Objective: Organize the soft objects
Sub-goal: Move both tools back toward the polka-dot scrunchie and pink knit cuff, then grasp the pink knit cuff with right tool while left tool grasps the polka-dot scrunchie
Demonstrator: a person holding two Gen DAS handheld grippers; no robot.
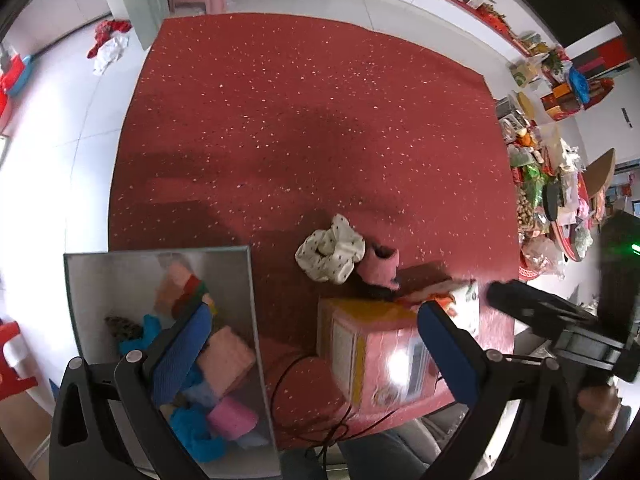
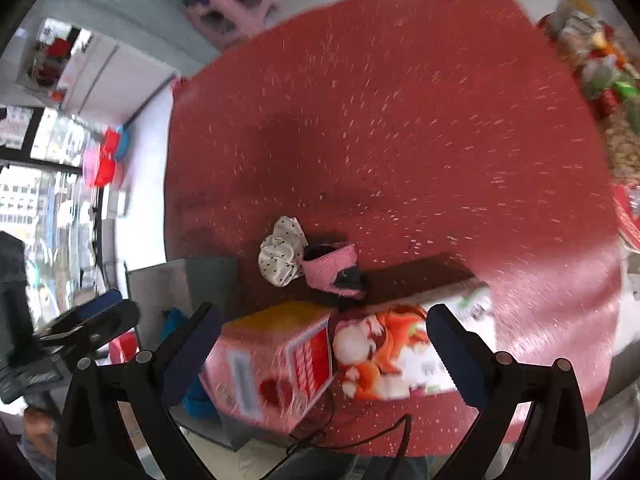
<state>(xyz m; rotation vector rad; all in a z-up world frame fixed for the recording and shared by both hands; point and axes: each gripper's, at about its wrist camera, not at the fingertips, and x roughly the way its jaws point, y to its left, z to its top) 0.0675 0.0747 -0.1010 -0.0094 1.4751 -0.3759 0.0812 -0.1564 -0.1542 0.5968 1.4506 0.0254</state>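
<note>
Left tongs (image 1: 312,340): spread wide and holding nothing, hovering over the near edge of the surface, one pad above the bin and the other above the pink carton.
Right tongs (image 2: 324,344): spread wide too, empty, straddling both cartons; this view is smeared by motion.
Grey bin (image 1: 240,280): sits at the near left corner of the surface and already holds foam blocks (image 1: 226,356) in pink and orange, plus blue cloth.
Pink carton (image 1: 376,356): just beside the bin, with a printed carton (image 2: 384,356) showing an orange cartoon figure next to it.
Soft things left out: a polka-dot scrunchie (image 1: 330,250) and a pink sock (image 1: 380,270) lie touching each other on the red surface (image 1: 300,120), just beyond the cartons.
Risk, reach: the cartons stand between the tongs and the soft items, so a low approach could knock them over.
Risk, grasp: because the scrunchie and sock touch, closing on one may drag the other along or pinch only a loose fold that slips out.
Risk, cable: a thin black cable (image 1: 304,404) loops at the near edge and could snag.
Writing: label panels show on both cartons, but nothing is legible.
</note>
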